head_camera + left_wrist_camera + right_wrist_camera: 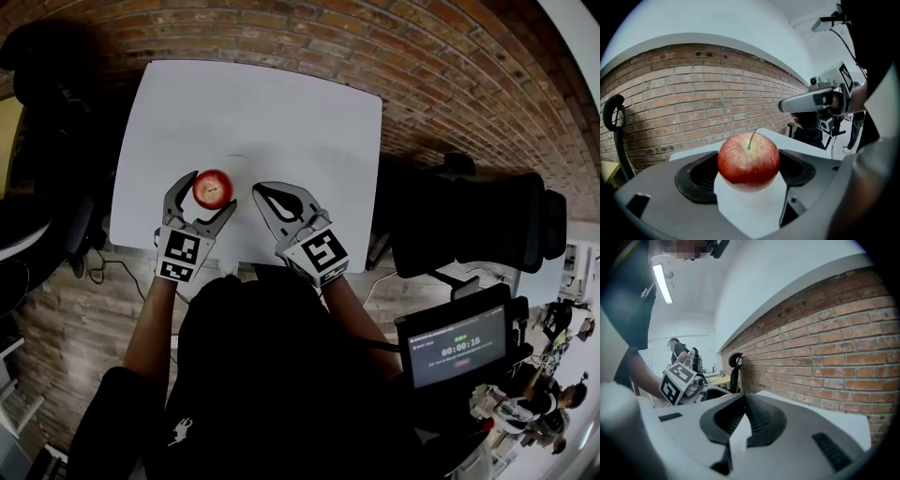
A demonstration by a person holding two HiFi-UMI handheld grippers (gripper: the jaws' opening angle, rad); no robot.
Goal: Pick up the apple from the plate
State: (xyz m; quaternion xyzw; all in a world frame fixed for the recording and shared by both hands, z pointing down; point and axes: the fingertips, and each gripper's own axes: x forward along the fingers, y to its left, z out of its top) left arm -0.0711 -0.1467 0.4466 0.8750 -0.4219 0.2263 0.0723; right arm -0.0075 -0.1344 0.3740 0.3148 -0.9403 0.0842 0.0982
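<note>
left gripper [215, 189] clenched on the red apple [748, 161], one dark pad on each flank, stem up and leaning a little to the right. the fruit sits at the near left part of the white table [281, 112], well inside its edges. cannot tell whether it rests on something or is already just clear. the plate does not read against the white top, so no claim on where it lies. right gripper [744, 397] closed on nothing, tips meeting, parked just right of the apple over the near table edge, not touching it. judgement: step in hand is the lift, with the grasp made. to do it well, raise straight up, no tilt of the wrist, so the round skin does not roll between the pads. the hold looks to be at about the apple's widest girth, which is the right place. lower or higher and it would squirt out. squeeze firm but no harder, since the flesh bruises. hold the right gripper where it is, or draw it back toward the body, so the two tools do not knock. risk: smooth waxy skin, a slip if the lift is jerked.
</note>
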